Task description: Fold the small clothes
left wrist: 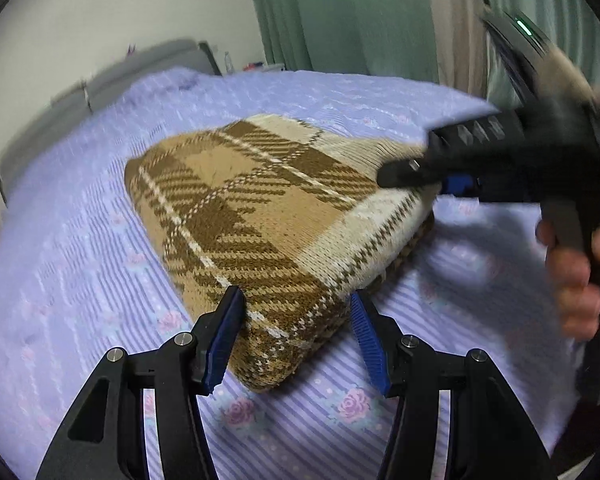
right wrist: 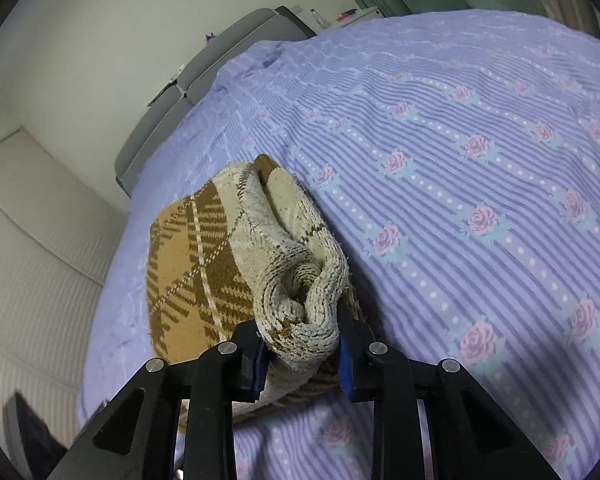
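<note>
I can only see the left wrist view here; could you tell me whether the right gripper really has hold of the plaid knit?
Observer: Yes. In the right wrist view the right gripper is shut on a bunched cream edge of the plaid knit.
Operator: Thank you. Are both layers caught there?
Observer: The fabric is rolled into a thick wad between the pads; I cannot count layers.
Operator: And what lies beyond it on that side?
Observer: Open bedspread with rose stripes, and a grey headboard against the wall.
</note>
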